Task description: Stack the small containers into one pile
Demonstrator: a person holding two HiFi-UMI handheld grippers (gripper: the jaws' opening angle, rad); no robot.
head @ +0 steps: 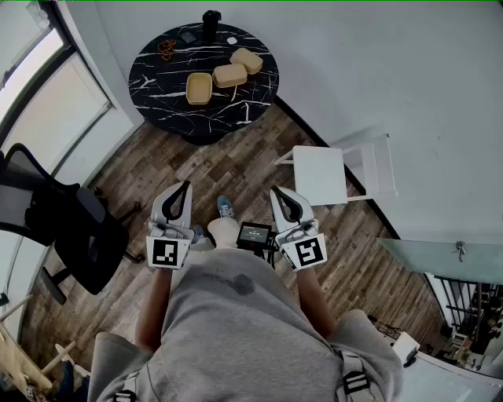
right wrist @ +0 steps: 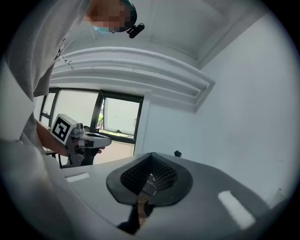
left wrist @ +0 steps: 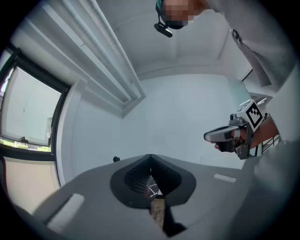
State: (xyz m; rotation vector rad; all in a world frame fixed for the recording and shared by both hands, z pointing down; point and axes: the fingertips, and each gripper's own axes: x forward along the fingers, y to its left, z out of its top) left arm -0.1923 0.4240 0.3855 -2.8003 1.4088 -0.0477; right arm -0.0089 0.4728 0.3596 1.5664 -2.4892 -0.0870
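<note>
Both closed, empty, held at waist, pointing forward: left tool (head: 185, 187), right tool (head: 277, 191).

A round black table (head: 155, 93) with white veining stands on the wood-plank floor (head: 228, 161). An open tan container (head: 199, 88) lies just off the table's centre toward 6 o'clock, a second tan container (head: 229, 75) just beside it at 3 o'clock, and a third tan container (head: 247, 60) close against that one toward 2 o'clock. Near the rim are a dark cylinder (head: 211, 23) at 12 o'clock, a small white object (head: 231, 40) at 1 o'clock, a small dark flat item (head: 187, 36) at 11 o'clock and a reddish-brown bundle (head: 166, 49) at 10 o'clock.
</note>
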